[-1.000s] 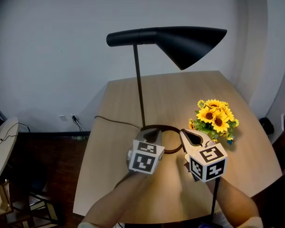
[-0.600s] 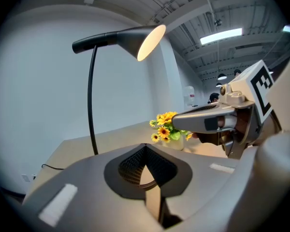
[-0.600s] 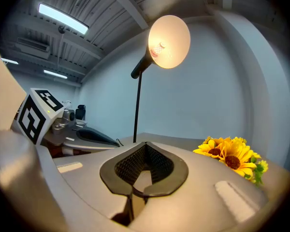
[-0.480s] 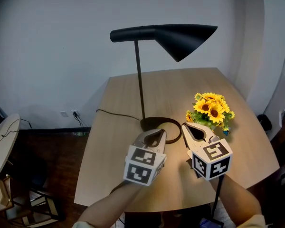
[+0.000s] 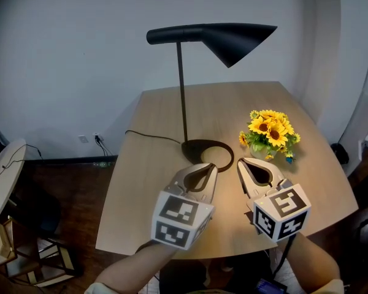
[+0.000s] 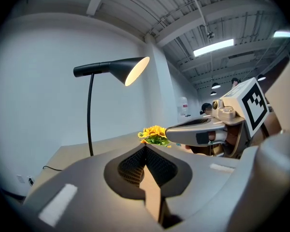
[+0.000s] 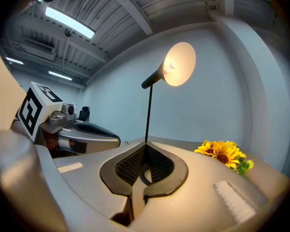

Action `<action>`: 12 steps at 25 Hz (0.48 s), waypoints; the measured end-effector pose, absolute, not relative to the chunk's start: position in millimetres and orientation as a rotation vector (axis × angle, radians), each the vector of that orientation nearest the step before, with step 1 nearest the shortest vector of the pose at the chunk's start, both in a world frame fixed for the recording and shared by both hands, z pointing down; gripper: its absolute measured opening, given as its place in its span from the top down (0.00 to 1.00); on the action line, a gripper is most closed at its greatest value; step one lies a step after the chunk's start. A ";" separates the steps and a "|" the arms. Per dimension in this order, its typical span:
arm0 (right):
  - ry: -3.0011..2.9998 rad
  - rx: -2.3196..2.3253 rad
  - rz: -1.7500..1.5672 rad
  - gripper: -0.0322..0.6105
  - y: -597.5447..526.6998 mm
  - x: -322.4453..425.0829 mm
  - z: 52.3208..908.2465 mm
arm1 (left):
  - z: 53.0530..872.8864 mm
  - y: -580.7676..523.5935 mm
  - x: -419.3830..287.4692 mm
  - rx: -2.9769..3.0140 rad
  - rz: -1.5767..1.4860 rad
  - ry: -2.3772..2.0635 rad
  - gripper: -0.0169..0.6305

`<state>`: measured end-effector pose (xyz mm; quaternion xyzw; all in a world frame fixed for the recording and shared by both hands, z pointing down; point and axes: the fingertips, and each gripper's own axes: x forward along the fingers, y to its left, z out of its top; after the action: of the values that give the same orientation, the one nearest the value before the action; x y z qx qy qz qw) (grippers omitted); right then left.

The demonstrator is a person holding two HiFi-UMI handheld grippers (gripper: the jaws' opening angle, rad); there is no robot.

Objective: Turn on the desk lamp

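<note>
The black desk lamp stands on the round wooden table [image 5: 147, 182], with a cone shade [image 5: 233, 38], a thin pole [image 5: 184, 97] and a ring base [image 5: 208, 154]. Its shade glows lit in the left gripper view [image 6: 135, 70] and in the right gripper view [image 7: 178, 65]. My left gripper [image 5: 211, 166] is shut and holds nothing, its tip just short of the ring base. My right gripper [image 5: 240, 163] is shut and holds nothing too, beside the base on the right. Each sees the other: the right gripper [image 6: 203, 132], the left gripper [image 7: 82, 132].
A bunch of sunflowers [image 5: 268, 132] stands right of the lamp base, close to my right gripper. The lamp's cord [image 5: 150, 136] runs off the table's left edge towards a wall socket [image 5: 84, 138]. A white round side table [image 5: 0, 182] stands at the far left, over dark floor.
Both grippers have drawn back from the lamp's ring base towards the table's near edge, staying shut. The lamp and the flowers have not moved on the table.
</note>
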<state>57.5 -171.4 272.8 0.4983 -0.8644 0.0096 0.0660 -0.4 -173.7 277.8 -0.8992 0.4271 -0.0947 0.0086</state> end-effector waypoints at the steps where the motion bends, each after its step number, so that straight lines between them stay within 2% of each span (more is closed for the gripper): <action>1: -2.610 1.501 0.025 0.95 -165.5 57.5 271.1 | 276.2 -168.8 -0.4 -2.808 -0.289 1.331 0.98; 12: -2.626 1.444 0.009 0.95 -107.1 62.2 271.4 | 271.1 -106.1 11.5 -2.830 -0.225 1.219 0.98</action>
<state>62.2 -107.1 271.4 0.4806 -0.8739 0.0030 0.0725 11.5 -106.1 271.1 -0.9157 0.3945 -0.0727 0.0262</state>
